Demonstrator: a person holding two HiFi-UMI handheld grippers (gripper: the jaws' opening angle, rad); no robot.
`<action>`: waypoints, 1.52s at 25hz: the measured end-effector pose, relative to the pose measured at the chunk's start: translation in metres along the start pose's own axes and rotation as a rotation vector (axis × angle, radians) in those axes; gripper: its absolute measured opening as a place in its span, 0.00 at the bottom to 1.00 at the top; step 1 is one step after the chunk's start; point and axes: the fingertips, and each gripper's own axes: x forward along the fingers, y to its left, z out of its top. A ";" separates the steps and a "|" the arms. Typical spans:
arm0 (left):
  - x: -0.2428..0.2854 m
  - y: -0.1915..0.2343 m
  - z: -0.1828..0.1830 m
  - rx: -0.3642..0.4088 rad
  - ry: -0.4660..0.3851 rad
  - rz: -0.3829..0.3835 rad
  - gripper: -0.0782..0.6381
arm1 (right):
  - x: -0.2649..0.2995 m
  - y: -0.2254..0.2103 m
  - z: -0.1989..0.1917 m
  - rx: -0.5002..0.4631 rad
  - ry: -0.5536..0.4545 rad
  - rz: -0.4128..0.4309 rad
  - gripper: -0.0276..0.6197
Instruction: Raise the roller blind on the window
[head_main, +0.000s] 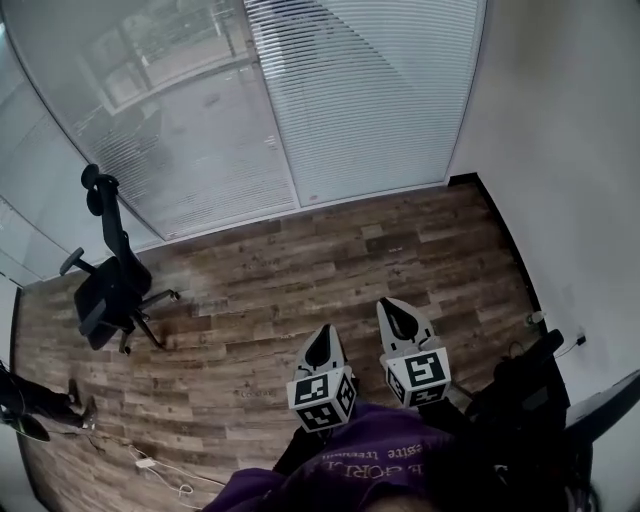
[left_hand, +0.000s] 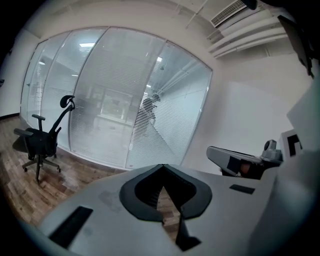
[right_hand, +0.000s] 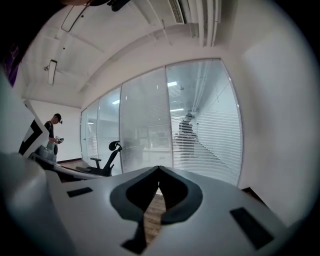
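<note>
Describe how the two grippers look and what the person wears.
Both the left gripper and right gripper have pale grey shells tapering to a point, with a black-lined teardrop opening. Each carries a white cube with black square markers. The person wears a purple top with pale lettering.

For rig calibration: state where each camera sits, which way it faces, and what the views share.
Head view: on the person's head, looking steeply down at wood floor, blind, office chair; left gripper, right gripper, purple clothing show.
Left gripper view: on the left gripper, facing the blind; own shut jaws foreground, right gripper at right.
Right gripper view: on the right gripper, facing the blind; own shut jaws foreground, left gripper at left.
Shared: all three show the blind and office chair.
</note>
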 end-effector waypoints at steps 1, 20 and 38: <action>0.009 0.010 0.008 0.000 -0.002 0.001 0.11 | 0.014 0.001 0.004 -0.001 -0.002 -0.002 0.04; 0.187 0.087 0.070 -0.075 0.052 0.043 0.11 | 0.210 -0.052 0.015 0.009 0.078 0.026 0.04; 0.444 0.074 0.216 0.026 -0.016 0.055 0.11 | 0.415 -0.240 0.093 -0.013 0.025 -0.014 0.04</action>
